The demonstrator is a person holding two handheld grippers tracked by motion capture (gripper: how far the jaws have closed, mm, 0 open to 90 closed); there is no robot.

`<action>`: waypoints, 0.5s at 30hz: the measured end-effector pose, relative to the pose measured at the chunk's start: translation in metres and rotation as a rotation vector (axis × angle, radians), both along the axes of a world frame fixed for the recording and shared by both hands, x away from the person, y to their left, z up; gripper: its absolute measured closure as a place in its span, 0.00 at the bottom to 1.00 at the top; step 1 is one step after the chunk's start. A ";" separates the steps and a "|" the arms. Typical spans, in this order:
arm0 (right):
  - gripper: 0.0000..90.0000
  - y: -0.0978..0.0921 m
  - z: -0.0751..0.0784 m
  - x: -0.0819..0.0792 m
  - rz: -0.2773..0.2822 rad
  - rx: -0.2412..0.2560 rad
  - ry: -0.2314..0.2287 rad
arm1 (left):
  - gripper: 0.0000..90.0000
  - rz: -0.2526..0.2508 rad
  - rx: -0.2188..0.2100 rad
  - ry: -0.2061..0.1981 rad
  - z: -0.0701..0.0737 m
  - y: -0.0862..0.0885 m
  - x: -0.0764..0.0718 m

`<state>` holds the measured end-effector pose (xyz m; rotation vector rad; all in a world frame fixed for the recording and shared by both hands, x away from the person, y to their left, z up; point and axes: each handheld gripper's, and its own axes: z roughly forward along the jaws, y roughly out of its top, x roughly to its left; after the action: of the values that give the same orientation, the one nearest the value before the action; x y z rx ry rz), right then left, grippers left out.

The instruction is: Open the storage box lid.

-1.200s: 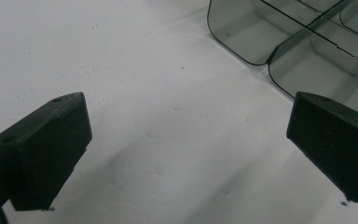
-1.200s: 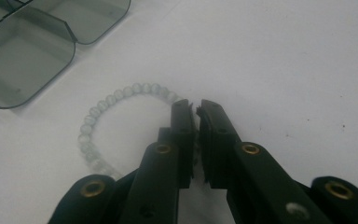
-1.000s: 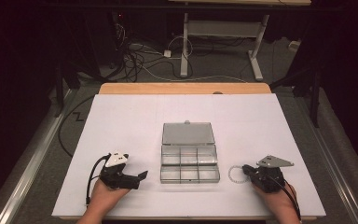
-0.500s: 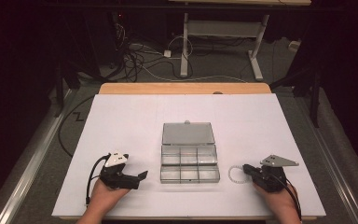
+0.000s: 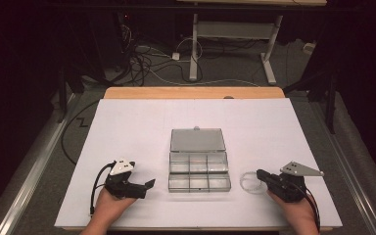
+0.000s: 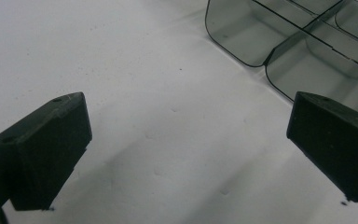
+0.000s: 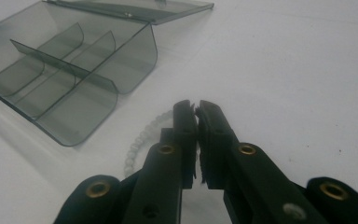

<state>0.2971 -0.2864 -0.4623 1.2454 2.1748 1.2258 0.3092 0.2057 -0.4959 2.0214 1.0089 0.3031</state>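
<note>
Two grippers are working low at the near edge of the white table [image 5: 127, 117], w/ a clear compartment box [image 5: 199, 170] sitting open between them. The right gripper [image 5: 260, 174] is sitting at the bead bracelet [image 5: 248, 181], which is lying flat on the table just right of the box's near corner; in the right gripper view its jaws are standing nearly closed, only a sliver of gap, tips right at the pale beads [image 7: 142, 137], but whether they're actually pinching the strand can't be told, as the jaws are hiding that part. The left gripper [image 5: 149, 184] is resting on the table left of the box, jaws spread wide and gripping nothing, box corner [image 6: 261, 60] just ahead of it. The bracelet is looking light and floppy, prob. a string of small hard beads, so it's likely going to sag and swing once lifted and could slip through smooth jaws. Best bet is nipping across the strand btwn beads, not on one. The box is looking light too, thin stiff plastic, apt to slide if bumped.
</note>
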 end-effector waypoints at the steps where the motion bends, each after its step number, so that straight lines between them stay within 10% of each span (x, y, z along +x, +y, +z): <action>1: 0.98 0.000 0.001 0.000 0.001 0.005 -0.004 | 0.00 0.000 0.000 0.000 0.000 0.000 0.000; 15: 0.98 0.006 0.014 -0.008 0.025 0.061 -0.037 | 0.00 0.000 0.000 0.000 0.000 0.000 0.000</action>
<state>0.2891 -0.2805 -0.4482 1.2126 2.1480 1.3239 0.3093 0.2057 -0.4959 2.0213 1.0090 0.3028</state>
